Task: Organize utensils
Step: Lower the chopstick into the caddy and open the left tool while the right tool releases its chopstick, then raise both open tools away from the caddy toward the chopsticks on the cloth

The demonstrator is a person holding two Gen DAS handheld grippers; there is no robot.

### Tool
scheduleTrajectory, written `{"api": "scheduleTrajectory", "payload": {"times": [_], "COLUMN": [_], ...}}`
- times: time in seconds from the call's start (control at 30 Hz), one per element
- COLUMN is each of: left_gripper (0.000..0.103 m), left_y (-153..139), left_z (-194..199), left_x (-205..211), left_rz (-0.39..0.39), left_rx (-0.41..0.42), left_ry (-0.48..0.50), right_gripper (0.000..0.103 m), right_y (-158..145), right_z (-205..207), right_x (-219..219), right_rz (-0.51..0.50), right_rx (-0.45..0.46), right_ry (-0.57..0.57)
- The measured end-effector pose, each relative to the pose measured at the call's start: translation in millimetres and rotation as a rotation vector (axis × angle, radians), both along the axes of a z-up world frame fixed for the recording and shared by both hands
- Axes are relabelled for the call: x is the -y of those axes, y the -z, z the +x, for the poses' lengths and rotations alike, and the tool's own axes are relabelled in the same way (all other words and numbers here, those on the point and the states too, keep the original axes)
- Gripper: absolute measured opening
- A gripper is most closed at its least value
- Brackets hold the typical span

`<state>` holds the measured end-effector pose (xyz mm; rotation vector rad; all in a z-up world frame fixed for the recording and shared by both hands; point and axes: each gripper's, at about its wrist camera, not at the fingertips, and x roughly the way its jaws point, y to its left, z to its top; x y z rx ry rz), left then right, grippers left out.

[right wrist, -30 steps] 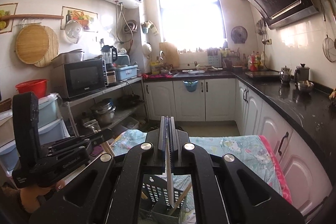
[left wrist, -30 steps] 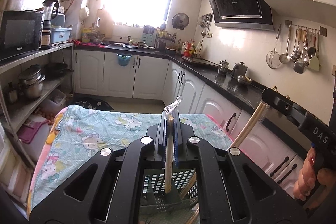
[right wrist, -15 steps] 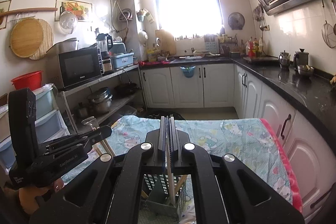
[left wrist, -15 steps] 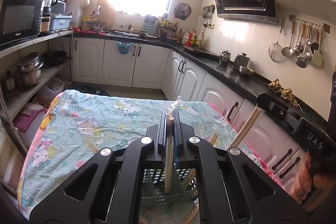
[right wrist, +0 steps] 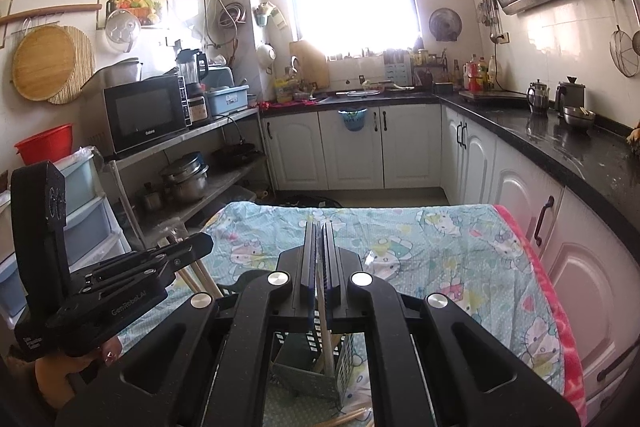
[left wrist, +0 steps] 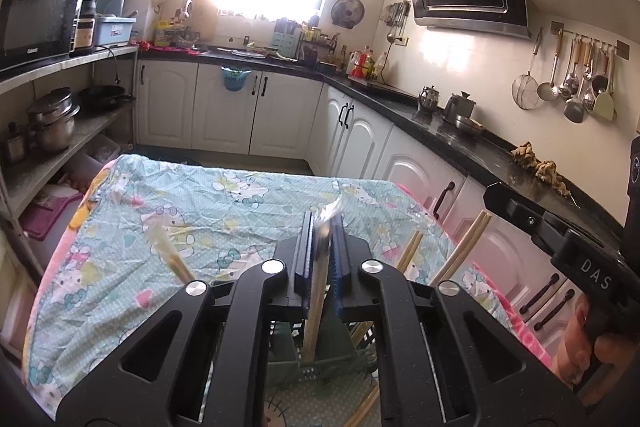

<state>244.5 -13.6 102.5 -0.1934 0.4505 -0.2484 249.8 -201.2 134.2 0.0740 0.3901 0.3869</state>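
Here the left gripper (left wrist: 322, 227) has a pair of wrapped wooden chopsticks (left wrist: 314, 307) standing between its jaws, and those jaws are easing apart; in the left wrist view a thin gap shows on either side of the sticks, so the pads no longer seem to press them. The lower ends of the sticks reach down just below the fingers into a green slatted utensil holder (left wrist: 320, 359), and the crinkled clear wrapper pokes up above the fingertips. More chopsticks lean out of the holder to the left and right of this tool. The right gripper (right wrist: 319, 247) is clamped on a single pale utensil handle (right wrist: 325, 327), which hangs straight down from its fingers into the same holder (right wrist: 344, 359) directly beneath. Loose chopsticks (right wrist: 348, 417) lie on the cloth nearer than the holder, under the right tool's body. Ahead of both tools stretches the table's cartoon-print cloth (left wrist: 168, 211). Each tool shows at the edge of the other's view: the right one, gripped by a hand (left wrist: 592, 343), to the right of the left tool, and the left one to the left of the right tool.
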Motion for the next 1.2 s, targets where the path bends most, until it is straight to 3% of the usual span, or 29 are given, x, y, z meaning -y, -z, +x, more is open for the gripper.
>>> {"api": "scheduleTrajectory", "payload": {"times": [0.1, 0.43, 0.63, 0.77, 1.2], "left_gripper": [0.020, 0.045, 0.069, 0.092, 0.092], "left_y": [2.4, 1.1, -1.7, -5.6, -4.9], "left_z": [-1.0, -10.9, -20.8, -28.7, -56.9], "left_x": [-3.1, -19.5, -29.7, -33.2, -45.8], "left_rz": [-0.009, -0.045, -0.070, -0.071, -0.082], "left_rx": [-0.013, -0.032, -0.036, -0.034, -0.050], "left_ry": [-0.006, -0.023, -0.036, -0.045, -0.067], "right_gripper": [0.006, 0.040, 0.048, 0.054, 0.062], "right_y": [2.3, 5.5, 5.4, 3.6, 7.8], "right_z": [-1.0, -8.8, -14.6, -21.3, -51.4], "right_x": [-1.4, 1.3, 3.4, 4.2, 3.4], "right_rz": [-0.007, -0.009, -0.019, -0.023, -0.050], "right_rx": [-0.008, -0.009, -0.004, 0.004, 0.018], "right_ry": [-0.001, 0.012, 0.019, 0.018, 0.001]}}
